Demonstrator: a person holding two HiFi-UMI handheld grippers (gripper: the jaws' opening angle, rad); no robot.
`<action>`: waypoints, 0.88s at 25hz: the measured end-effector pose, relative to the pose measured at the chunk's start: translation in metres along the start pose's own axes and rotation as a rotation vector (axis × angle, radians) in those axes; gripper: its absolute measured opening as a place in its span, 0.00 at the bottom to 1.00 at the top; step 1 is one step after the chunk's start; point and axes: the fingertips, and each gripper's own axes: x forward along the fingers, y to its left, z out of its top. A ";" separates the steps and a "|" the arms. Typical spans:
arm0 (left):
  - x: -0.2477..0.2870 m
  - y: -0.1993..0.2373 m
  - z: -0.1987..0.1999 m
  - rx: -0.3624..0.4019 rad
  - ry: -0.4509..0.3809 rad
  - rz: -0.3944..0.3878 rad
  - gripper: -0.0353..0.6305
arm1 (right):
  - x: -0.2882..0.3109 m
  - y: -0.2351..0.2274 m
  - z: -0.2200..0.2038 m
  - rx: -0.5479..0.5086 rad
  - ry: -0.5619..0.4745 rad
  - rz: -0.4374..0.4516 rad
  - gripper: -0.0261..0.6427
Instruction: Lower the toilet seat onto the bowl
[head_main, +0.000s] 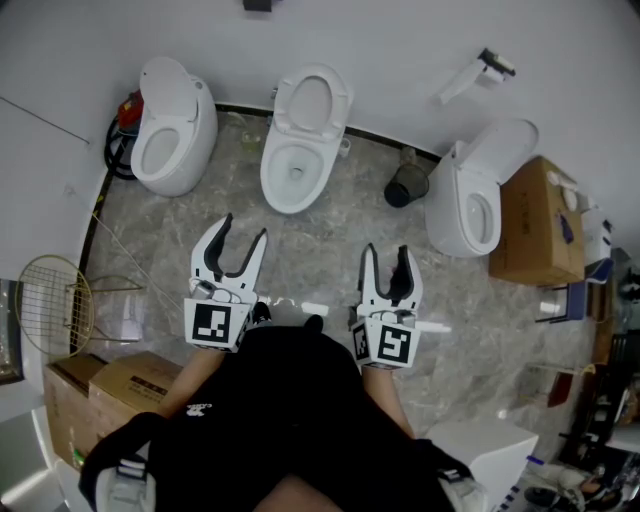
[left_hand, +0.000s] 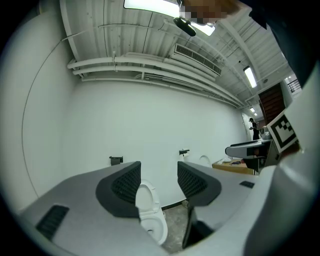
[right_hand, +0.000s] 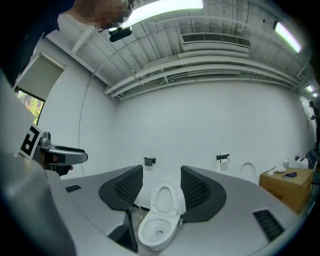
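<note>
The middle white toilet (head_main: 293, 170) stands against the far wall with its seat (head_main: 312, 103) raised upright against the wall. In the right gripper view the same toilet (right_hand: 159, 227) shows between the jaws, far off, seat (right_hand: 165, 200) up. The left gripper view catches the toilet (left_hand: 150, 215) low between its jaws. My left gripper (head_main: 246, 227) and right gripper (head_main: 387, 250) hover over the marble floor, well short of the bowl. Both are open with nothing between their fingers. The left gripper (left_hand: 159, 180) and right gripper (right_hand: 161, 187) point toward the wall.
Another toilet (head_main: 172, 130) stands at the left and a third (head_main: 478, 195) at the right. A black bin (head_main: 406, 185) sits between the middle and right toilets. Cardboard boxes lie at the right (head_main: 537, 225) and lower left (head_main: 110, 390), by a wire frame (head_main: 55, 305).
</note>
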 end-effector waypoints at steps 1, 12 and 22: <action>0.000 -0.001 0.000 0.002 0.001 0.001 0.39 | 0.000 -0.001 0.000 0.000 0.003 0.001 0.40; 0.004 -0.002 -0.004 0.006 0.004 -0.005 0.63 | 0.000 -0.002 -0.001 0.026 -0.003 0.020 0.58; 0.003 -0.002 -0.003 -0.008 -0.002 -0.024 0.81 | 0.000 0.005 -0.003 0.023 0.013 0.049 0.70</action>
